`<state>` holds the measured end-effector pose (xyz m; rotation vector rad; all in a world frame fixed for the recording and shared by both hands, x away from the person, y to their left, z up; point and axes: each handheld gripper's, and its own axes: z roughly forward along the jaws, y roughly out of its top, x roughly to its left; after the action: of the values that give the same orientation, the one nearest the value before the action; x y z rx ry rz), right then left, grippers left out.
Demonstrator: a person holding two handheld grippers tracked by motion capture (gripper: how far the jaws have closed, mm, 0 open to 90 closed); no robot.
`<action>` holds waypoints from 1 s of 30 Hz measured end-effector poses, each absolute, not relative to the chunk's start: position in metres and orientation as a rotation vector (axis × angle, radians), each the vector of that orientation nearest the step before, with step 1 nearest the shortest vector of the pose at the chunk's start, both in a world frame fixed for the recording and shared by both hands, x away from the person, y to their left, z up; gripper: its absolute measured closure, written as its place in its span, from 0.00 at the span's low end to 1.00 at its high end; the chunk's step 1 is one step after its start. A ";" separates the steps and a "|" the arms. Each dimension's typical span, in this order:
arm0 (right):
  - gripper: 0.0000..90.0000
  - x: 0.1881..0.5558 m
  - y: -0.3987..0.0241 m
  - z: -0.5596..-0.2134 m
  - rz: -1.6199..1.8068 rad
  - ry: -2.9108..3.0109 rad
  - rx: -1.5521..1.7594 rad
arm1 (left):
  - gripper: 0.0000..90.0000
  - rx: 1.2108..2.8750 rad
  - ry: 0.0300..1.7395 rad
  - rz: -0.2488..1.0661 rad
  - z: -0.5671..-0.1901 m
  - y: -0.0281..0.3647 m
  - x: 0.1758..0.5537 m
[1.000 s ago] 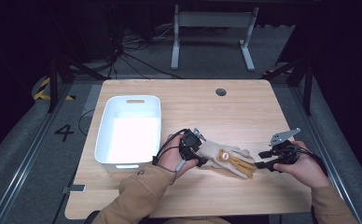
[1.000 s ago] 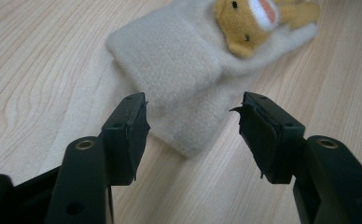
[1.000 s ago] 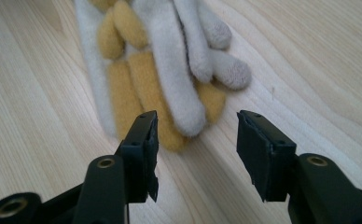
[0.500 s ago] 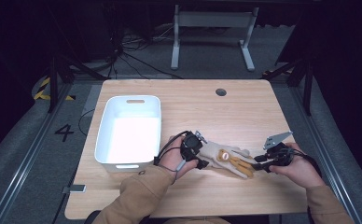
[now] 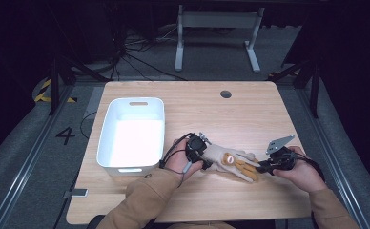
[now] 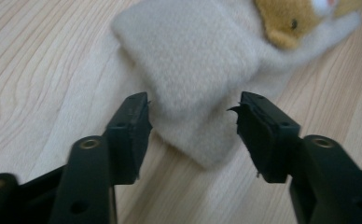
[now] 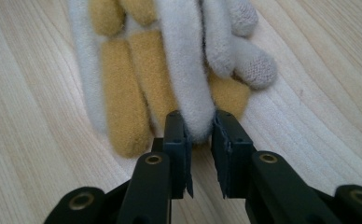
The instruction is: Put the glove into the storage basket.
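- The light wooden table [image 5: 250,119] carries a white rectangular plastic bin [image 5: 131,133] on its left part, w/ a handle slot in the far wall. The inside of the bin looks bright and I see nothing in it.
- The fuzzy cream and mustard-yellow glove with a small bear face on it [image 5: 231,161] lies flat on the table near the front edge, to the right of the bin and apart from it. Its cuff points to the left, its fingers to the right.
- The left gripper [image 5: 203,164] is at the cuff end of the glove, held by the left hand [image 5: 179,160] in a tan sleeve [image 5: 140,202]. In the left gripper view its jaws stand wide apart, one on each side of the cream cuff [image 6: 193,79]. The cuff corner lies between them, but the pads do not press on it.
- The bear face [image 6: 286,23] shows at the top right of that view, a bit blurred.
- The right gripper [image 5: 265,168] is at the finger end, held by the right hand [image 5: 300,169]. A grey three-cornered plate [image 5: 279,143] sits on top of it.
- In the right gripper view the jaws are nearly closed and pinch the tip of one cream glove finger [image 7: 188,70] between them; both pads touch the fabric.
- Beside this finger lie yellow fingers [image 7: 123,102] at the left and shorter cream-grey fingertips [image 7: 256,65] at the right, all resting on the wood.
- A round cable hole [image 5: 226,94] is in the table near its far edge, well apart from the glove.
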<state>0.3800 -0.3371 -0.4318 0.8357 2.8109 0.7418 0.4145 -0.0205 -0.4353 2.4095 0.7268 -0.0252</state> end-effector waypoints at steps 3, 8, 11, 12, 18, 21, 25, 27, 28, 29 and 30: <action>0.88 0.380 -0.336 -0.431 0.742 2.798 0.824 | 0.74 2.430 0.690 -0.004 -0.434 -0.020 0.415; 0.91 0.380 -0.337 -0.429 0.750 2.791 0.830 | 0.94 2.455 0.606 0.033 -0.428 -0.020 0.410; 0.92 0.379 -0.338 -0.427 0.751 2.785 0.838 | 0.95 2.471 0.582 0.064 -0.424 -0.022 0.406; 0.92 0.379 -0.338 -0.427 0.751 2.785 0.838 | 0.95 2.477 0.575 0.066 -0.422 -0.023 0.404; 0.94 0.378 -0.340 -0.420 0.748 2.764 0.851 | 0.96 2.461 0.539 0.102 -0.414 -0.023 0.396; 0.95 0.376 -0.342 -0.415 0.752 2.750 0.865 | 0.96 2.444 0.532 0.112 -0.408 -0.022 0.393; 0.95 0.375 -0.345 -0.405 0.770 2.715 0.875 | 0.96 2.425 0.520 0.130 -0.403 -0.021 0.389; 0.95 0.373 -0.346 -0.398 0.778 2.693 0.879 | 0.96 2.413 0.512 0.136 -0.399 -0.020 0.387; 0.95 0.373 -0.346 -0.398 0.778 2.693 0.879 | 0.96 2.413 0.512 0.136 -0.399 -0.020 0.387; 0.95 0.373 -0.347 -0.396 0.782 2.684 0.872 | 0.96 2.410 0.508 0.137 -0.398 -0.019 0.386; 0.95 0.372 -0.347 -0.393 0.786 2.674 0.875 | 0.96 2.405 0.509 0.140 -0.397 -0.019 0.385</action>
<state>0.3720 -0.3468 -0.3934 0.8754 2.6737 0.7861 0.3854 -0.0186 -0.3966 2.4051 0.5088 0.1405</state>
